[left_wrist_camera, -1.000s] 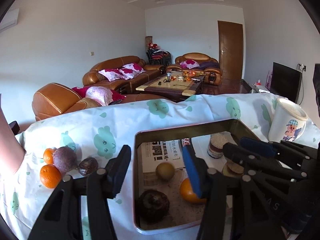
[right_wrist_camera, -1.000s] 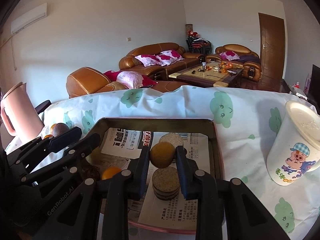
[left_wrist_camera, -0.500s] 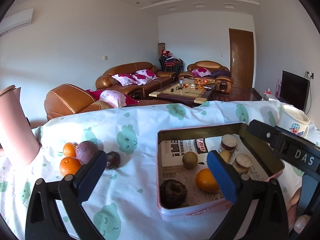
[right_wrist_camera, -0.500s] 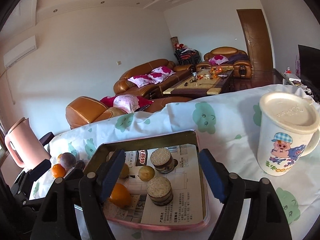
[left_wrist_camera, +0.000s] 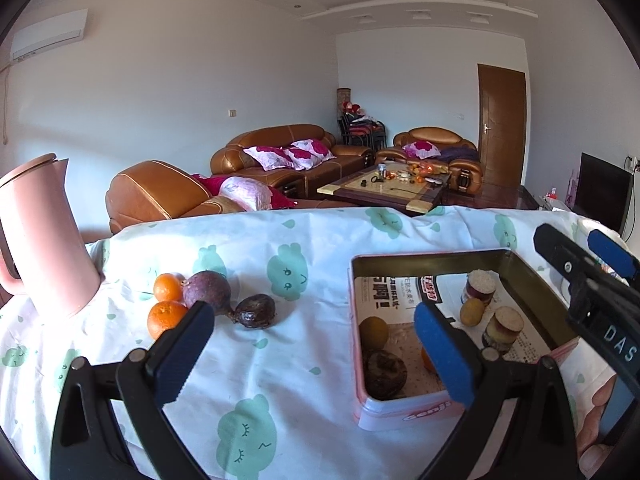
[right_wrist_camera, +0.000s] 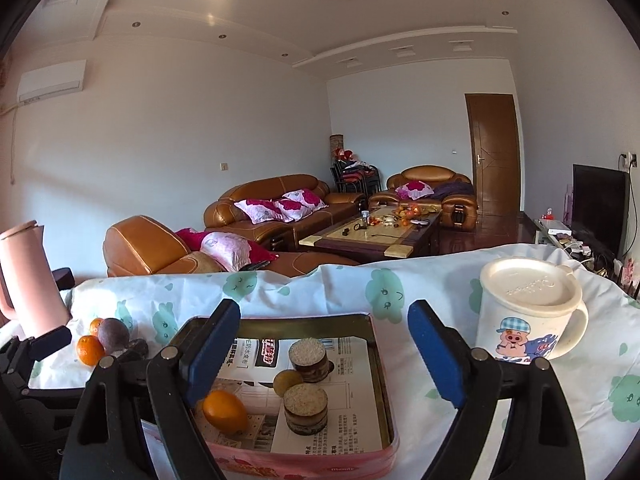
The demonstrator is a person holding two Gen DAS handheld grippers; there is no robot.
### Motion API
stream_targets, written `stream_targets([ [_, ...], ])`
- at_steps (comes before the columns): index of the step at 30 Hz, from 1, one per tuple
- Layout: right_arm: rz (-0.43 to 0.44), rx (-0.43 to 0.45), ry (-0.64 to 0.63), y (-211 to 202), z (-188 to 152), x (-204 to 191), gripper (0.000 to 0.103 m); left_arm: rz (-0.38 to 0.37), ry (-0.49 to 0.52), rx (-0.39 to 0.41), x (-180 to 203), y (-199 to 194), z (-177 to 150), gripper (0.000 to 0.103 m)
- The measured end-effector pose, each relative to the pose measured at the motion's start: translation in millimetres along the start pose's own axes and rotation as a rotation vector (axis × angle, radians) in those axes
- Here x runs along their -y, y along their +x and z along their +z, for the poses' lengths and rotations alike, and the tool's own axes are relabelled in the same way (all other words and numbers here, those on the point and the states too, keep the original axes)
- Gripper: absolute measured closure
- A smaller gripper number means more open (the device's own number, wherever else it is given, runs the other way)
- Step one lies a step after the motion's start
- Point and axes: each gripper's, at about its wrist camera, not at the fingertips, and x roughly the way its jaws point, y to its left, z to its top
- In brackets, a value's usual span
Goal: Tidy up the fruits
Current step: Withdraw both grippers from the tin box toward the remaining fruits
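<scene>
Writing: "DAS" on right claw (left_wrist_camera: 618, 344) | left claw (left_wrist_camera: 316, 344) wide apart, empty | right claw just spreading, empty

Black left claw (left_wrist_camera: 316, 344), blue pads, silver screws; lettering perhaps "DAS".

We read white capitals "DAS" on the black body of the right gripper (left_wrist_camera: 588, 280), which stands to the right of the left gripper's fingers (left_wrist_camera: 440, 354) in the left wrist view. Below the right-hand finger, the pink front wall of the tin (left_wrist_camera: 404, 414) carries white lettering that looks like "Genji", though we cannot be sure of it. Between the fingers in the right wrist view, the newspaper (right_wrist_camera: 256, 354) lining the tin shows bold Chinese headline characters too distorted to read. Faint embossed script marks the mug's lid (right_wrist_camera: 530, 286), right of those fingers; we cannot make it out.
</scene>
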Motion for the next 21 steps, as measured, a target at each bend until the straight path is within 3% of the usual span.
stream_targets([
  [13,-0.050,0.004,-0.023,-14,-4,-5,0.016,-0.017,0.039,0.019,-1,-16,-6,0.000],
  [21,-0.060,-0.012,-0.044,-21,-7,-18,0.016,-0.033,0.005,-0.025,-25,-15,-10,0.000],
])
